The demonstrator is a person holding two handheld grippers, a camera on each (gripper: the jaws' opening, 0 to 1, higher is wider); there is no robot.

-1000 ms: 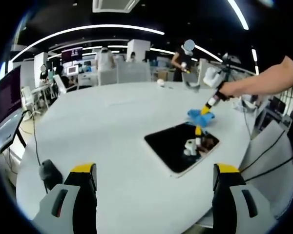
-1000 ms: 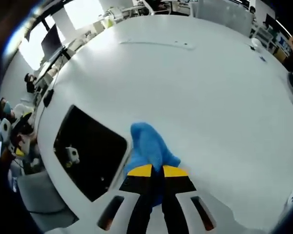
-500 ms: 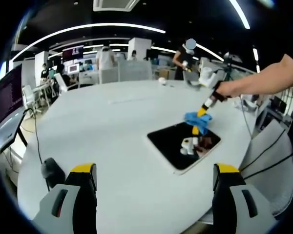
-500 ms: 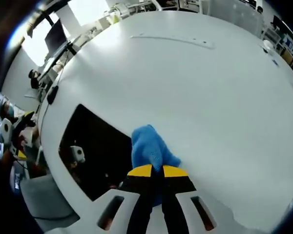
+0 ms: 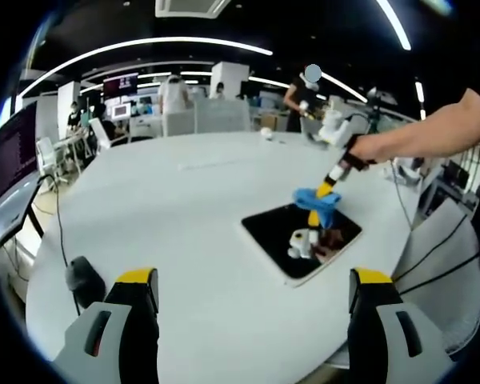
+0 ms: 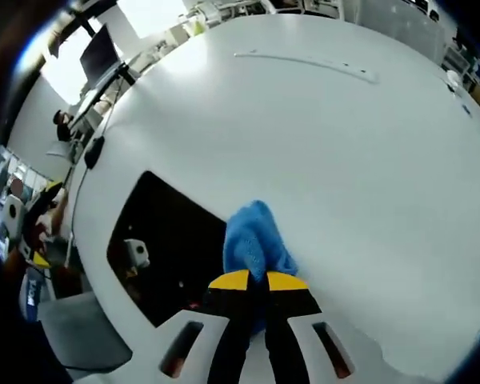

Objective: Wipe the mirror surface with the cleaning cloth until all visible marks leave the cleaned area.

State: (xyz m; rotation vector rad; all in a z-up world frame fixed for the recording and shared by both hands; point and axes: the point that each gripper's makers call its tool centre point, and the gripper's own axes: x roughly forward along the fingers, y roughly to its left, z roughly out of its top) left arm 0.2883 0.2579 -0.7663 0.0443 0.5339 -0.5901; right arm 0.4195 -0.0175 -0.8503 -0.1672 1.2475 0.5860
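A dark rectangular mirror (image 5: 284, 244) (image 6: 156, 240) lies flat on the white round table (image 5: 184, 208). My right gripper (image 6: 258, 282) is shut on the blue cleaning cloth (image 6: 252, 240). In the left gripper view the right gripper (image 5: 324, 192) reaches in from the right and holds the cloth (image 5: 316, 204) over the mirror's far edge. Whether the cloth touches the glass I cannot tell. My left gripper (image 5: 252, 292) is open, held well back from the mirror with nothing between its fingers.
A small dark object (image 5: 82, 276) with a cable lies near the table's left edge. A long thin strip (image 6: 304, 62) lies across the far side of the table. People and desks stand beyond the table. A person's arm (image 5: 432, 132) reaches in from the right.
The right gripper has carried the cloth from beside the mirror's far edge inward, over the mirror. The left gripper has stayed open and nearly still.
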